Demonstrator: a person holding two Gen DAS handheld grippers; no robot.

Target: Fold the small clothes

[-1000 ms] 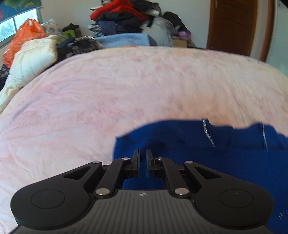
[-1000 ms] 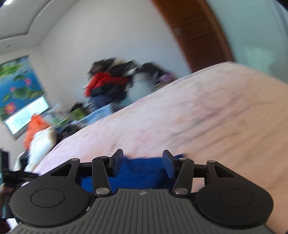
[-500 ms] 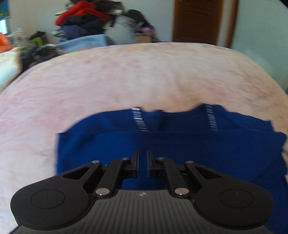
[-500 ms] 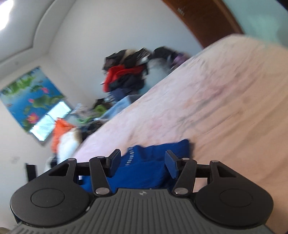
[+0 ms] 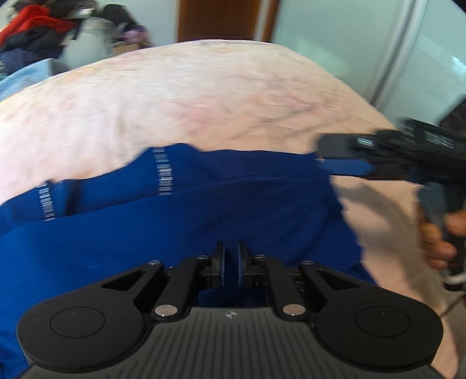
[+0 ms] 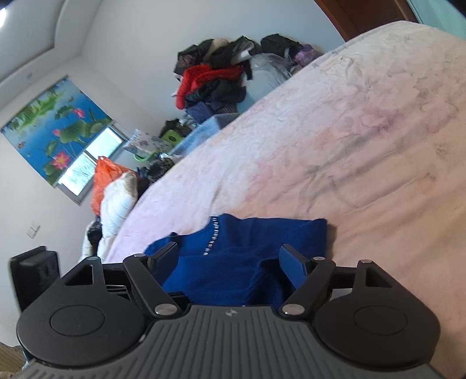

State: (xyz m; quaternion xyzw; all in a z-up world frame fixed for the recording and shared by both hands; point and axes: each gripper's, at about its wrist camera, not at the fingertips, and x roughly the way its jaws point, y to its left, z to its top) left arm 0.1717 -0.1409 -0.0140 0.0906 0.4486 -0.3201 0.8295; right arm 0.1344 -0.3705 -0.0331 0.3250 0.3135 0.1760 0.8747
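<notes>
A blue garment (image 5: 204,210) with white dashed stripes lies on the pale pink bedspread (image 5: 204,96); it also shows in the right wrist view (image 6: 238,262). My left gripper (image 5: 230,266) sits over the garment's near part with its jaws almost closed, a narrow gap between them; whether cloth is pinched I cannot tell. My right gripper (image 6: 230,259) is open, its fingers spread over the garment's right end. It shows in the left wrist view (image 5: 343,166) at the garment's far right corner.
A pile of clothes (image 6: 215,78) stands past the bed's far side. An orange bag (image 6: 102,180) and a white pillow (image 6: 116,204) lie at the bed's left edge. A wooden door (image 5: 218,20) and a pale wardrobe (image 5: 364,43) stand behind.
The left wrist view has swung to the right across the garment, and the right gripper has come into its view. The right gripper stays open and now sees more of the garment.
</notes>
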